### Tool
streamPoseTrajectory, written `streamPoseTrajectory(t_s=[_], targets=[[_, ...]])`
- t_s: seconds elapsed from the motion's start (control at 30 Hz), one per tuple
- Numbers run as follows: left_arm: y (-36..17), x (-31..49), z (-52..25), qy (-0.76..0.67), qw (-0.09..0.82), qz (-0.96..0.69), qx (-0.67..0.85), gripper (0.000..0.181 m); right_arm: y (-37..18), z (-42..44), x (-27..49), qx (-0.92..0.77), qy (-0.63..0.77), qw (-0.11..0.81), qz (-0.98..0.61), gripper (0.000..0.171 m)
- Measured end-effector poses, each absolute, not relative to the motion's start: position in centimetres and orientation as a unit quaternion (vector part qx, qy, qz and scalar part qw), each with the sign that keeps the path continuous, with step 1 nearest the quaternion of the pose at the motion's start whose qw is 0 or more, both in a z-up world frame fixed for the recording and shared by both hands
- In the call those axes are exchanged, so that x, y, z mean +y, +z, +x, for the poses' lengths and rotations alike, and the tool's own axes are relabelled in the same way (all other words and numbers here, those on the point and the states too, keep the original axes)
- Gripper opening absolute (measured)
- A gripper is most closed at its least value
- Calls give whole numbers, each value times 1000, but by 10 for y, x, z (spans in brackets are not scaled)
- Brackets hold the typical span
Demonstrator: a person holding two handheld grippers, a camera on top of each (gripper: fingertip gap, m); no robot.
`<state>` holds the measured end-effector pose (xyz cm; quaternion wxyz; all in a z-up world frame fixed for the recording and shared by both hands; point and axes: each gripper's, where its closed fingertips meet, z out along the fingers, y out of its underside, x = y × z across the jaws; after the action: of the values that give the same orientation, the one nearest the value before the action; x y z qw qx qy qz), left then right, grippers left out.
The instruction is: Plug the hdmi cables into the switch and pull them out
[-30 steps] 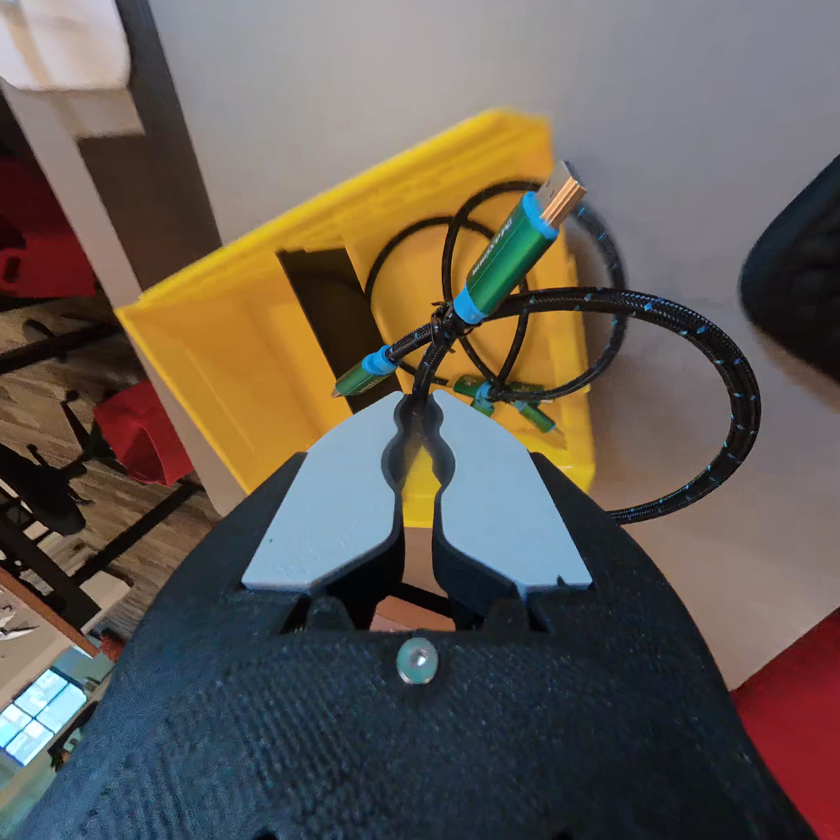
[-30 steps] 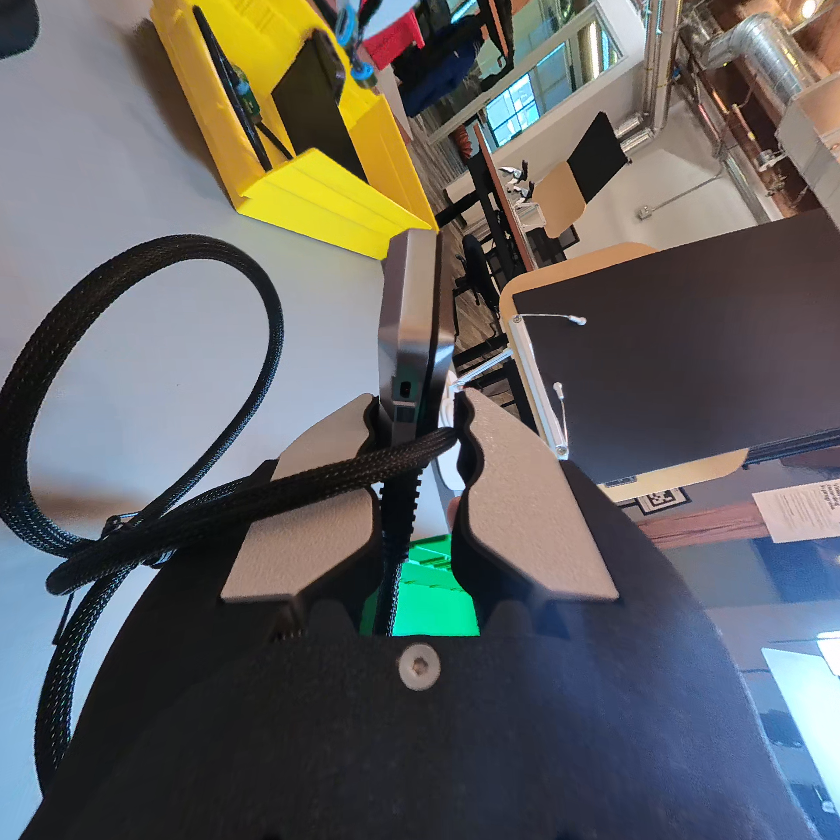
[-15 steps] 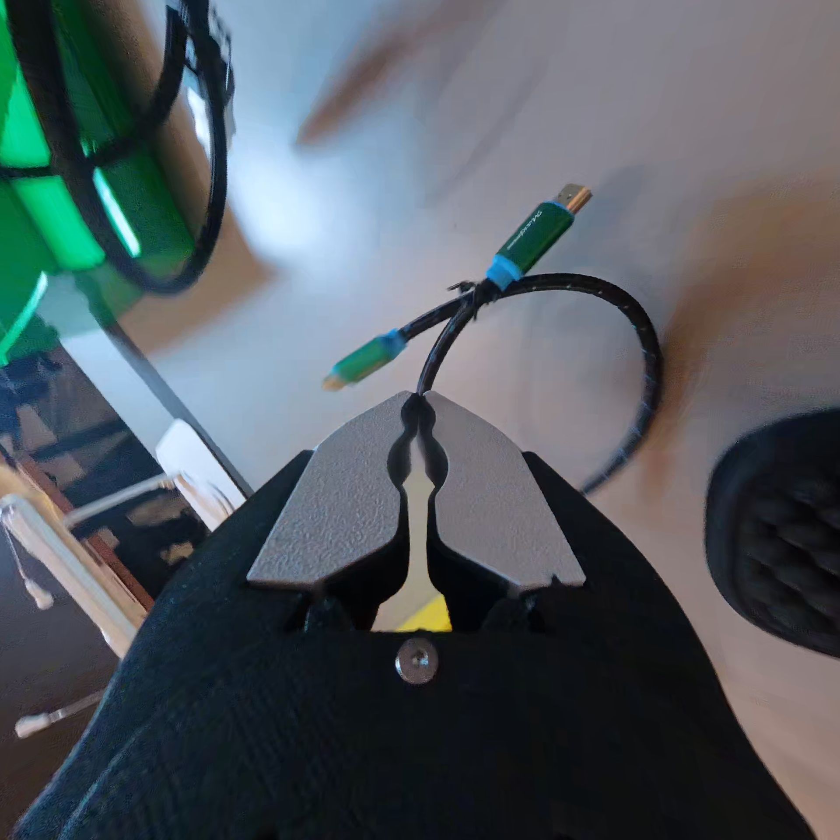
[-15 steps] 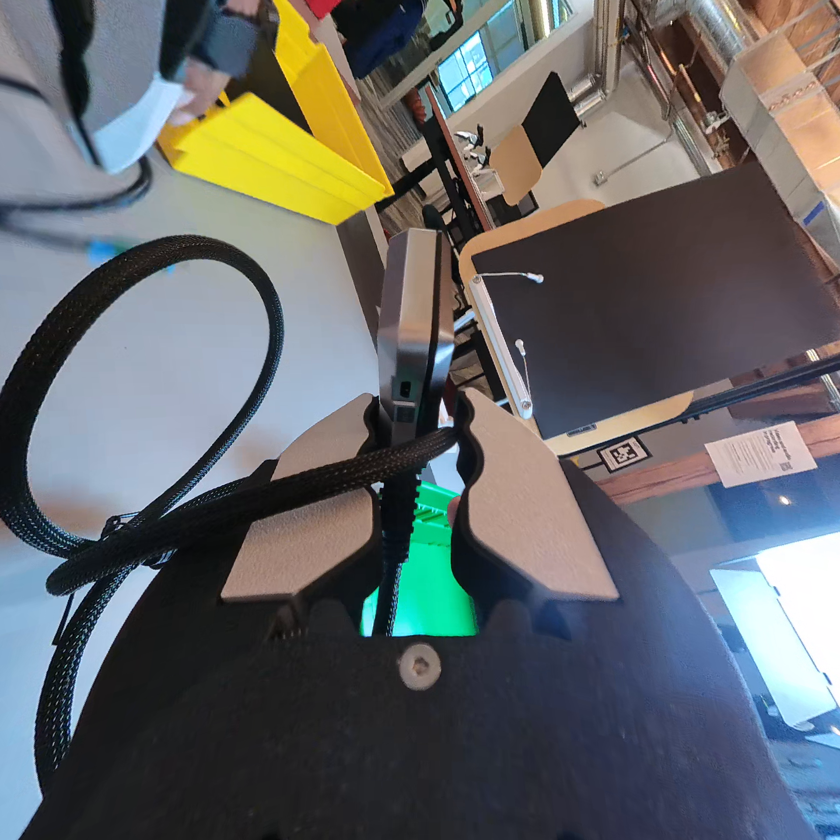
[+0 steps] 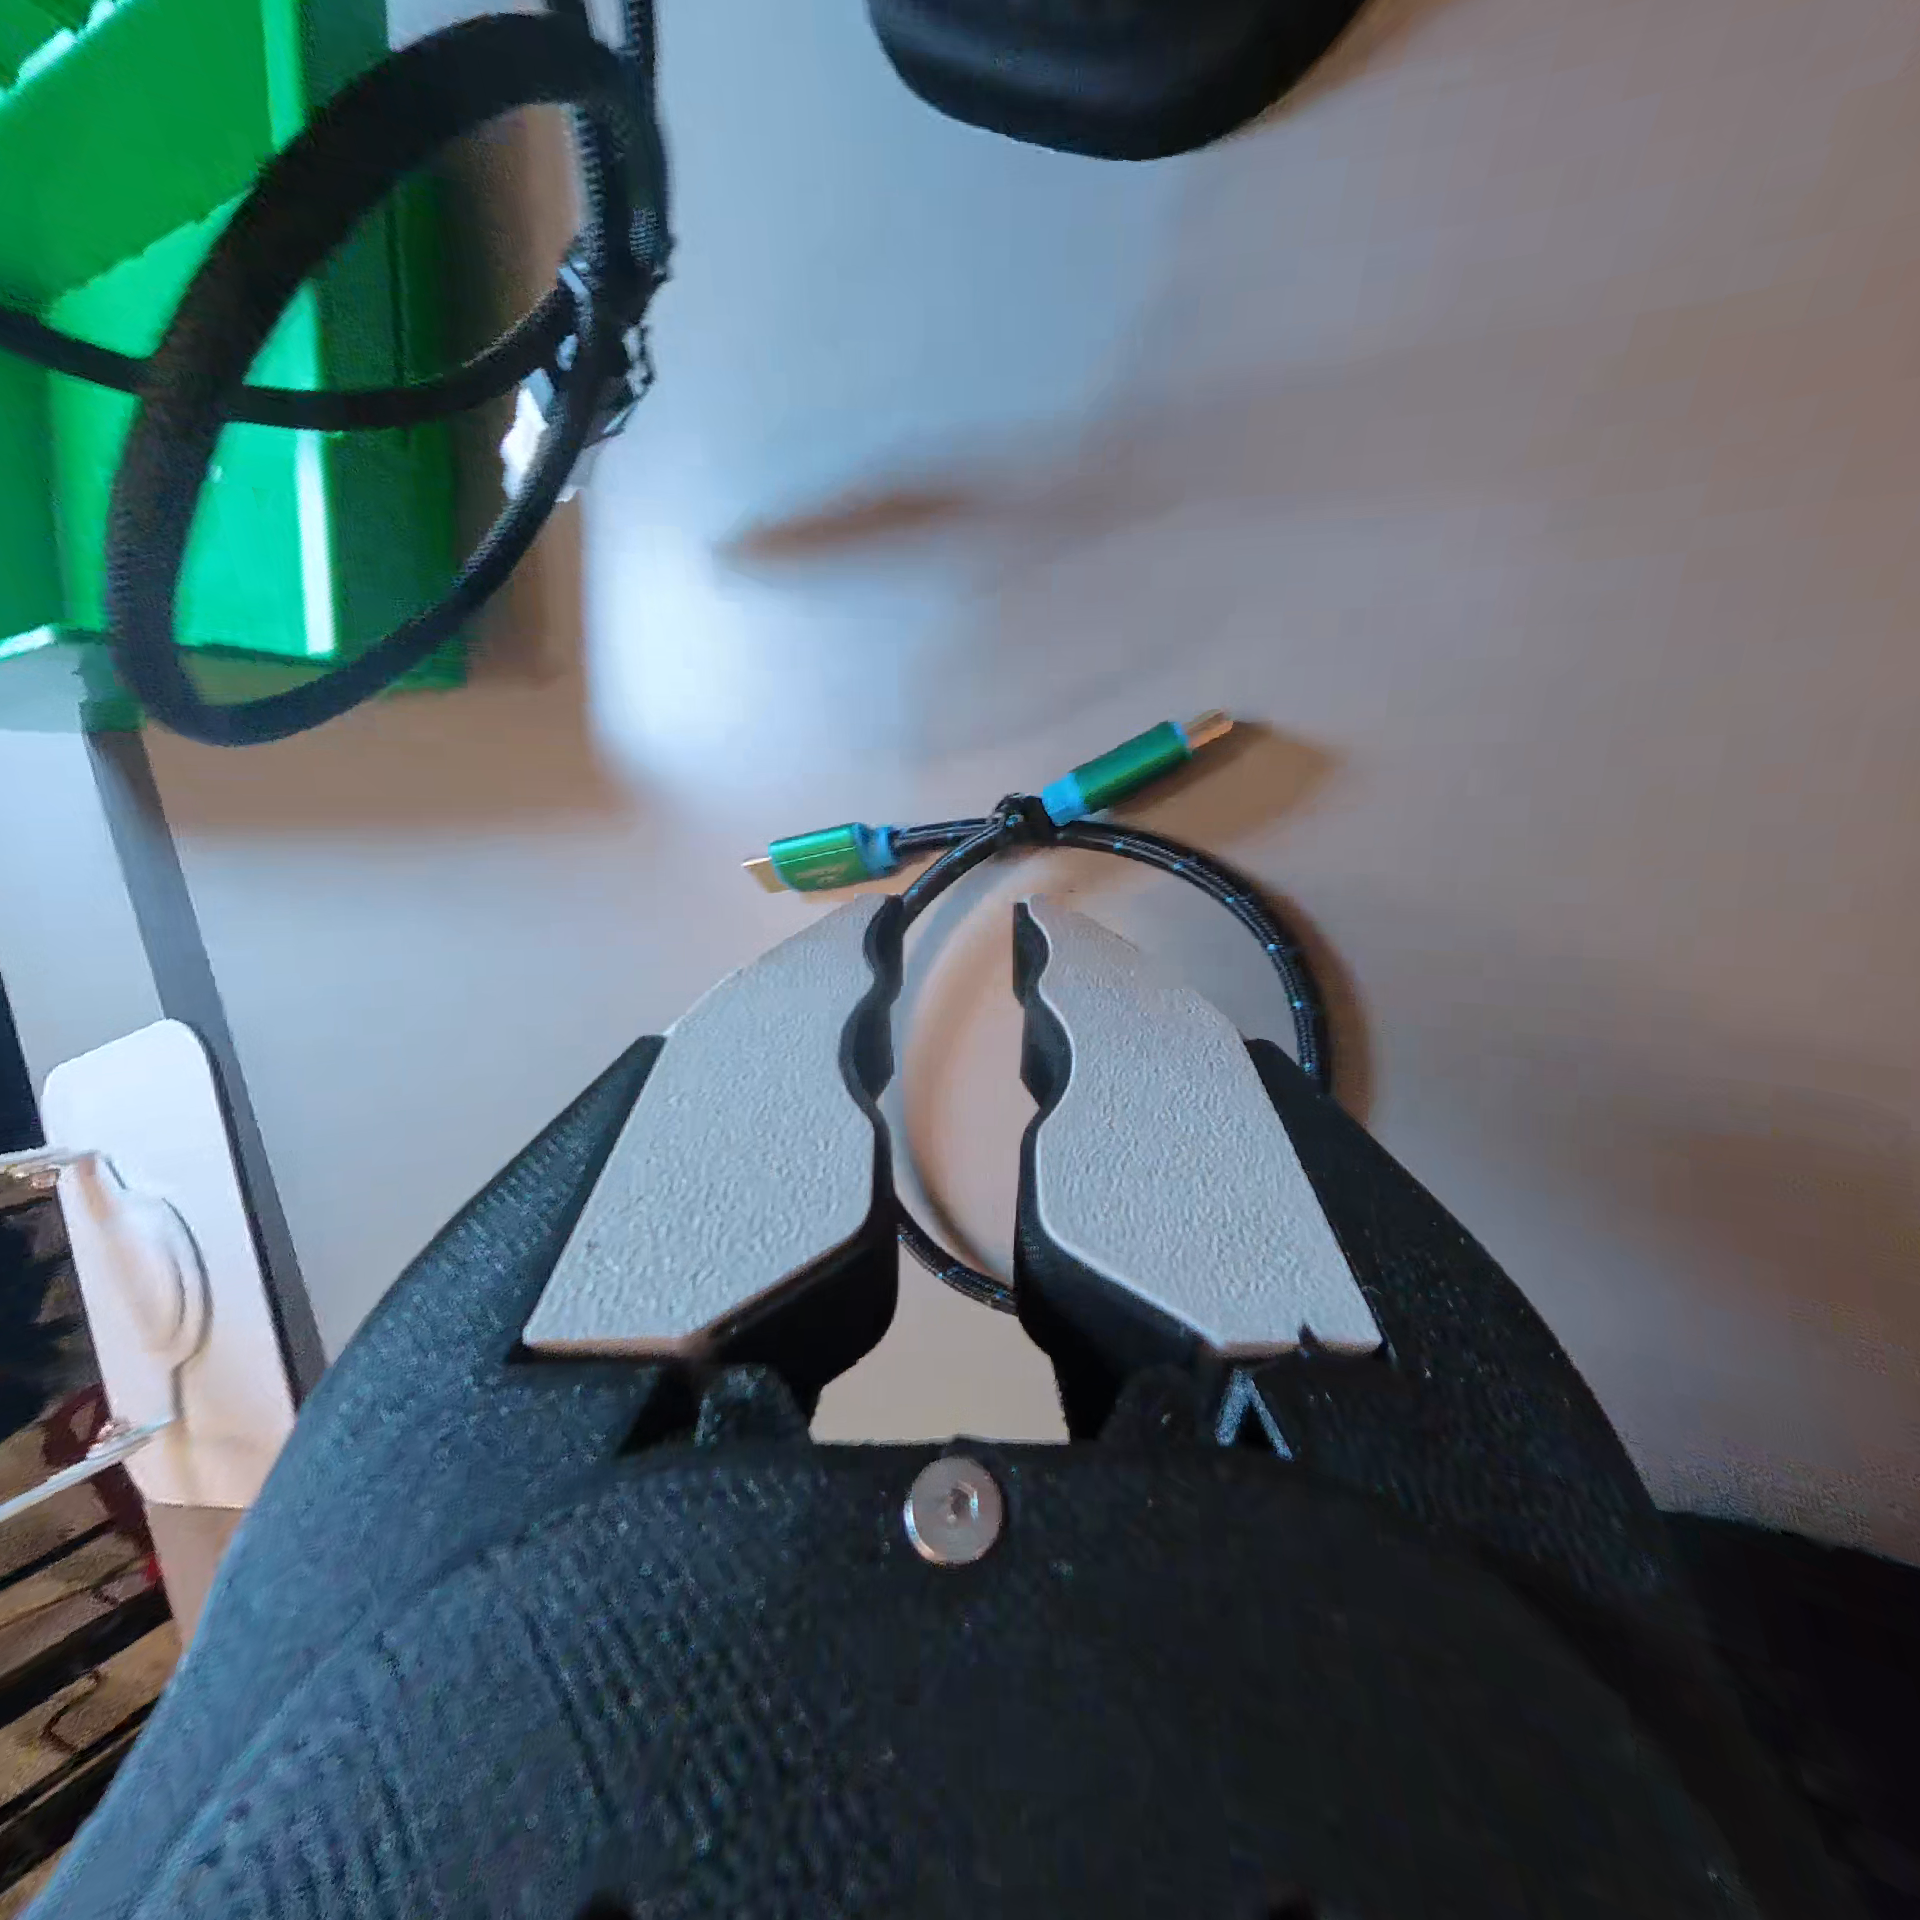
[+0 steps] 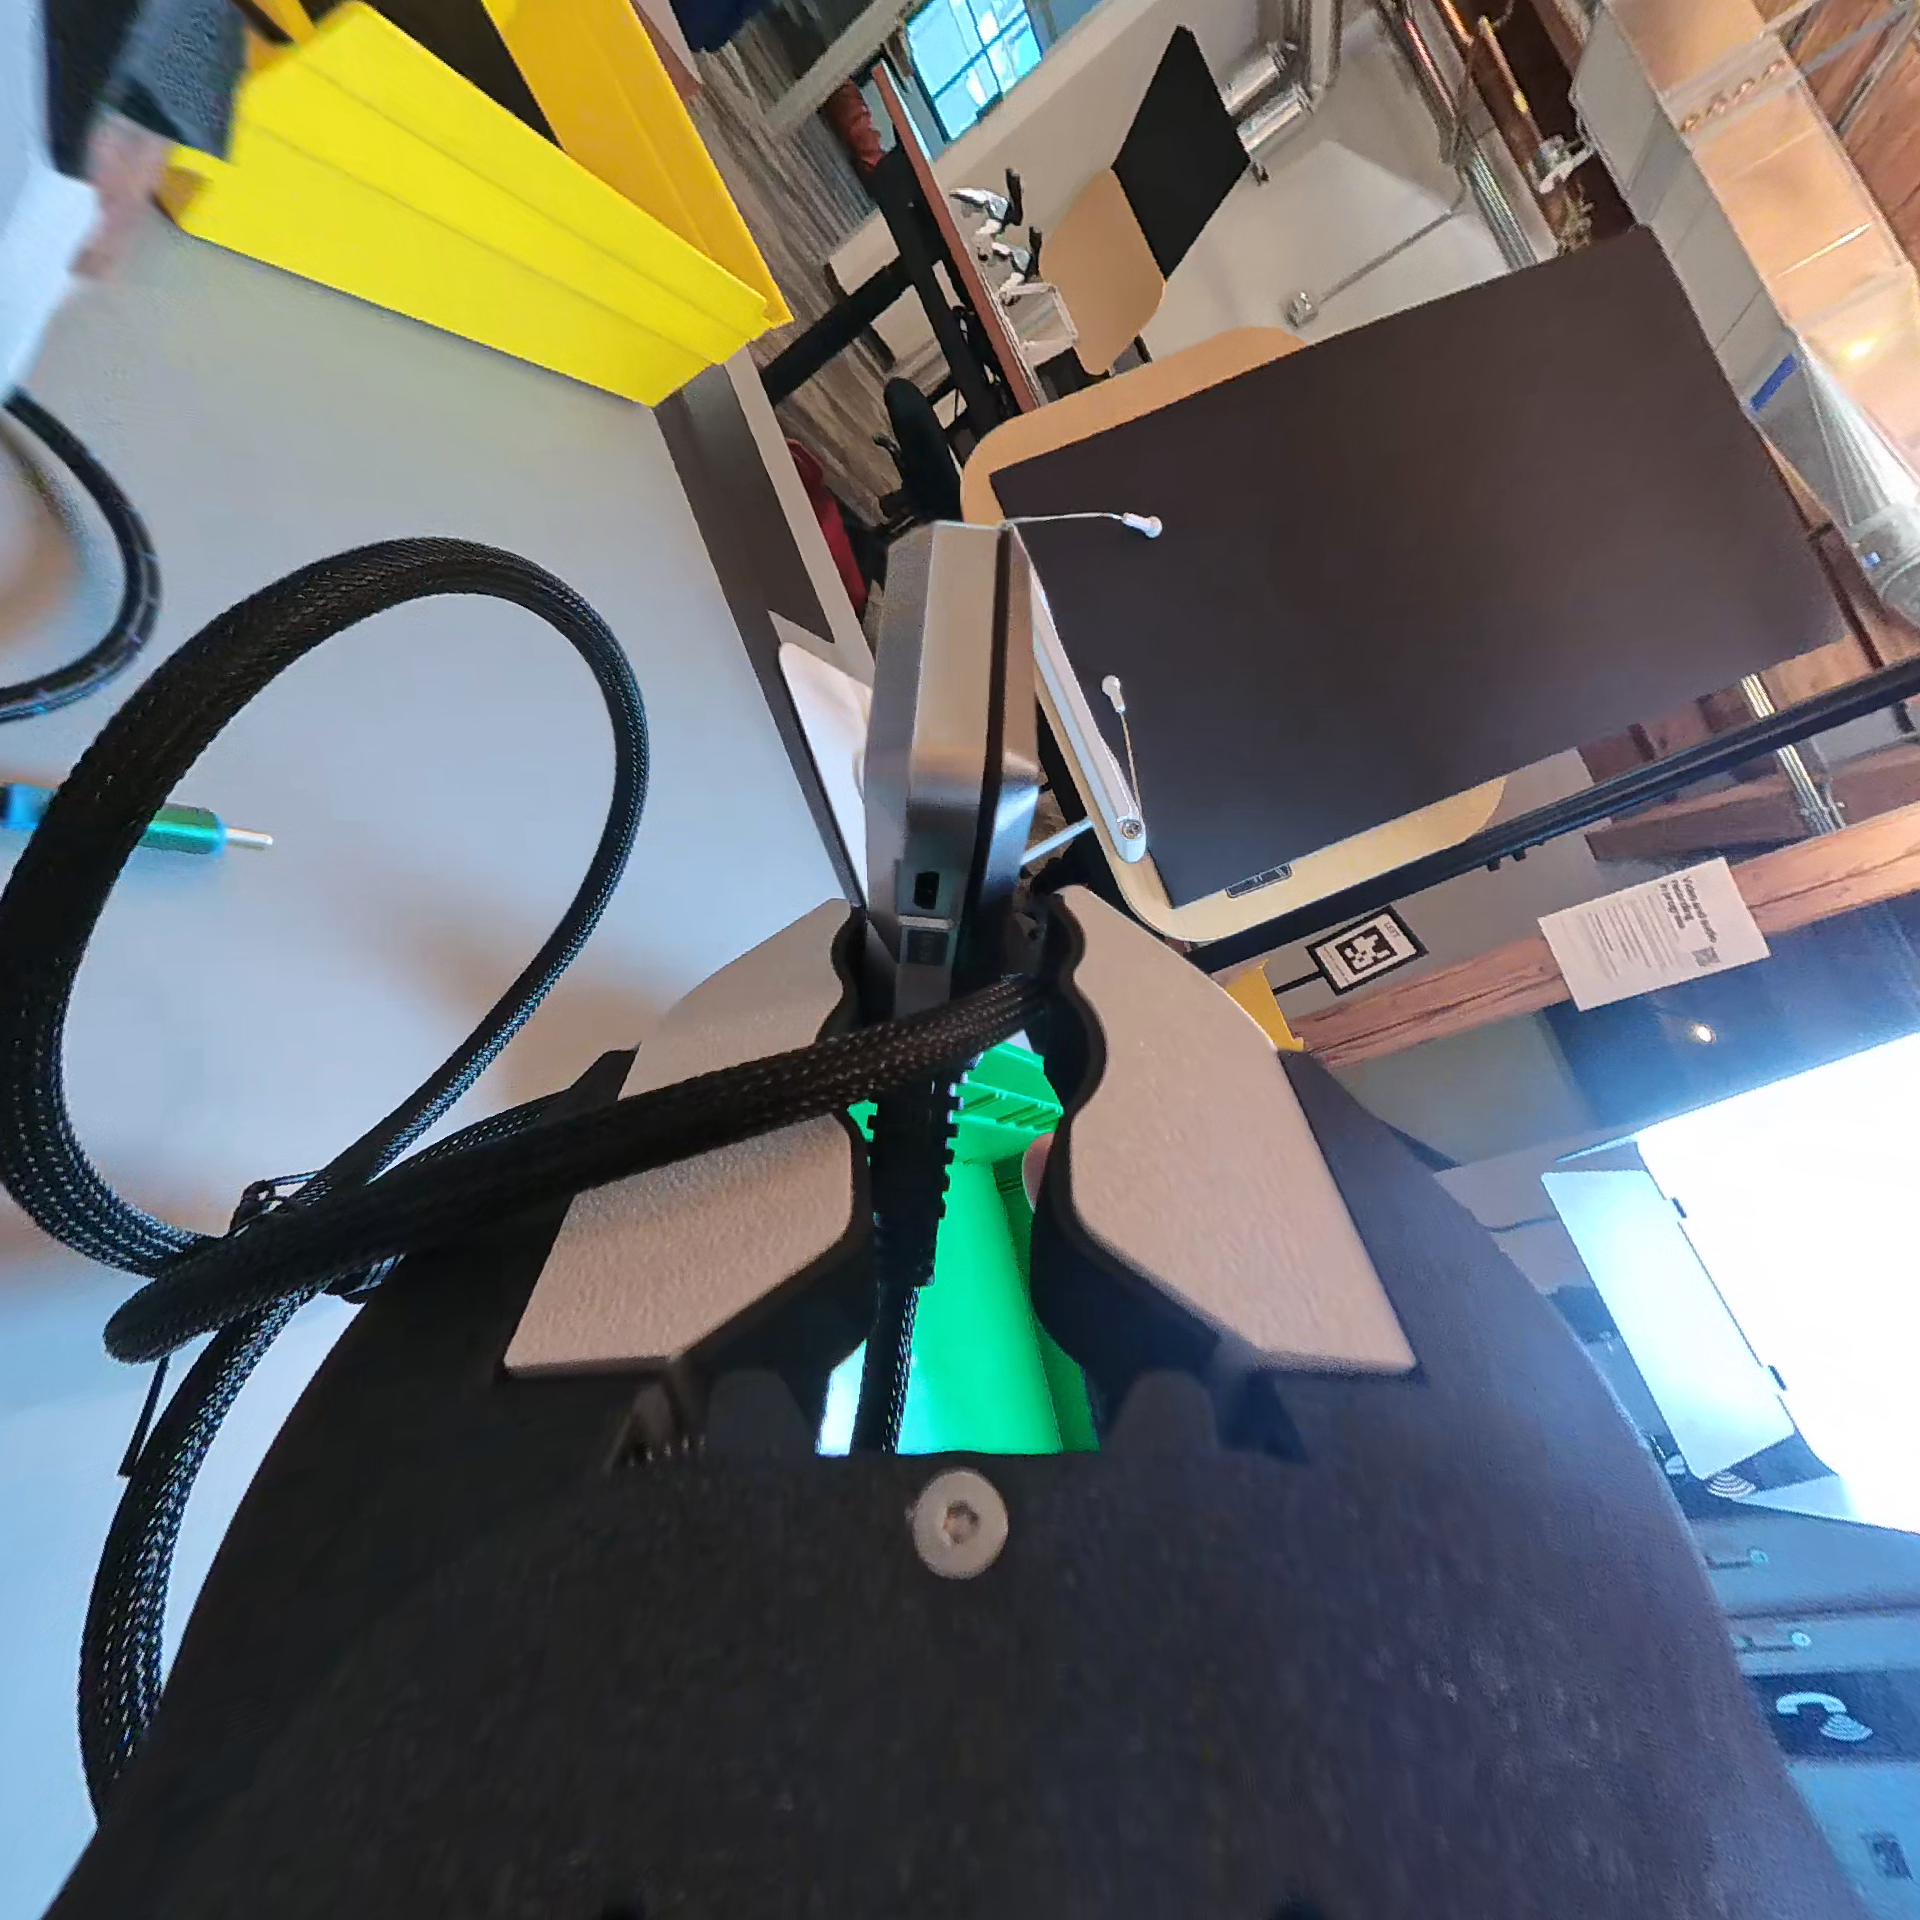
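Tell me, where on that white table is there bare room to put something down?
Bare table lies beyond the coiled green-plugged HDMI cable, toward the black case. It is crowded near the green bin, where a thick black braided cable loops.

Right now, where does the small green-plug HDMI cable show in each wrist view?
Left wrist view: HDMI cable lies coiled on the table, centre frame, just past the open left gripper.
Right wrist view: only one green plug shows at the far left edge, seen through the thick black cable loop.
Shared landmark: the green bin.
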<state>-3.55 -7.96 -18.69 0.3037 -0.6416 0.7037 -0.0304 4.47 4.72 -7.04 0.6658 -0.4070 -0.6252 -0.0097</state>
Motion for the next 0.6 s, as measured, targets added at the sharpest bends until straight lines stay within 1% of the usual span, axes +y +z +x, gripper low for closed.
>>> streamPoseTrajectory(t_s=[0.1,0.23,0.4,0.43,0.5,0.57,0.6], targets=[[-197,-88,-36,4,295,-615,731,26,-69,46,49,-618,-2,669,-413,32],[-209,-79,-33,52,277,-555,782,27,-68,45,50,-613,3,671,-417,32],[-232,-53,-36,83,218,-526,818,30,-72,46,51,-616,-9,669,-416,32],[-237,-48,-42,91,203,-534,815,29,-73,46,52,-616,-8,669,-417,32],[-243,-43,-52,94,190,-553,806,21,-73,46,52,-616,-4,668,-417,32],[-243,-42,-58,87,203,-576,787,8,-74,47,53,-616,-3,667,-418,32],[-243,-42,-61,81,210,-591,774,8,-75,47,54,-616,-3,667,-419,32]])
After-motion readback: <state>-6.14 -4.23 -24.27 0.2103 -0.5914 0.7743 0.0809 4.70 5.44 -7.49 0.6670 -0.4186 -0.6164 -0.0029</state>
